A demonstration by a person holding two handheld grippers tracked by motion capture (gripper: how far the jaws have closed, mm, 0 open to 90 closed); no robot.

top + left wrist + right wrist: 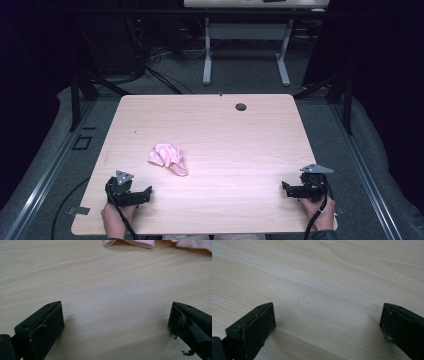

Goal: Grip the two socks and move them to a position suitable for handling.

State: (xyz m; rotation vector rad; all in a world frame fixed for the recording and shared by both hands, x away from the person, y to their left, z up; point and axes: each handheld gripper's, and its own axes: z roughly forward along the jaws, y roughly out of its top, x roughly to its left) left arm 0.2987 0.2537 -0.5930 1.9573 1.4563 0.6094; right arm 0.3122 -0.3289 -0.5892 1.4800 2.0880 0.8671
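Both grippers, left (142, 192) and right (289, 188), rested open and empty at the near table (240, 145) edge; the crumpled pink cloth (168, 158) lay untouched, so all handling remained.

Even overhead light falls on the pale table (215, 125) while the room beyond, from nine through three o'clock, sinks into near black. In both gripper views the wood grain reads sharp, soft shadows pool beneath the slightly blurred near jaws, and a faint sheen sits at centre.
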